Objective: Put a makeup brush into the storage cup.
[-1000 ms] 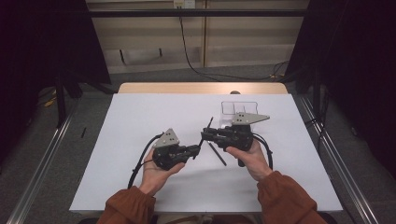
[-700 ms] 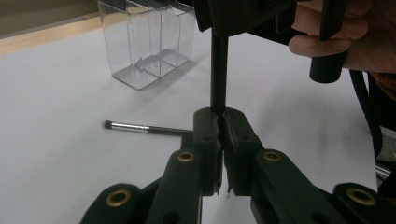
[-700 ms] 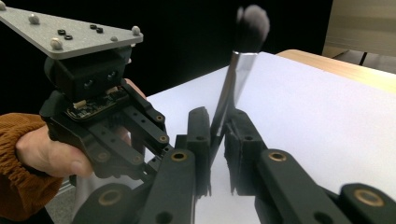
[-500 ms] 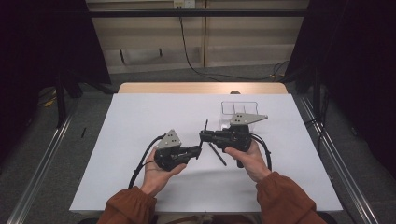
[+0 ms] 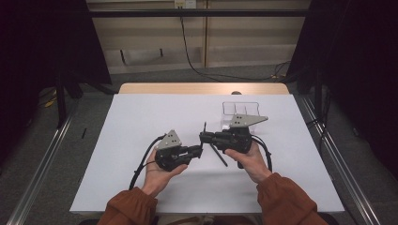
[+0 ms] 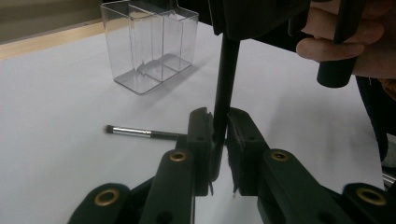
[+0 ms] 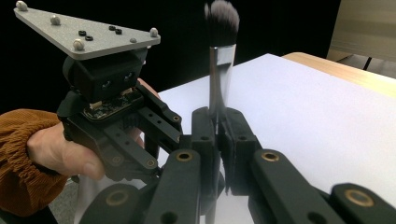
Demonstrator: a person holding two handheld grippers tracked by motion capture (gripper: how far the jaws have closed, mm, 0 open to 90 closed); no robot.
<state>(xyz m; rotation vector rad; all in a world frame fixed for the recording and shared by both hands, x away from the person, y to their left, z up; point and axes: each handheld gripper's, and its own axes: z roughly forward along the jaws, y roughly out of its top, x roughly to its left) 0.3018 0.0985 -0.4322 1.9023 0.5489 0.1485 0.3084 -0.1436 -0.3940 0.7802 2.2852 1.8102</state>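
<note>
A makeup brush (image 7: 219, 56) with a silver ferrule and dark bristles stands upright between the two grippers over the white table (image 5: 141, 117). My right gripper (image 7: 218, 122) is shut on its ferrule; from the high view it (image 5: 202, 137) points left. My left gripper (image 6: 218, 122) faces it from the left (image 5: 201, 149). The brush's black handle (image 6: 226, 74) runs down between the left jaws, which have just been opening. A narrow gap shows beside the handle's lower end.
A second, thin brush (image 6: 140, 133) lies flat on the table under the grippers (image 5: 218, 155). A clear plastic organizer box (image 5: 241, 110) with compartments stands behind the right hand (image 6: 149, 46). The table's wooden far edge (image 5: 202, 88) lies beyond it.
</note>
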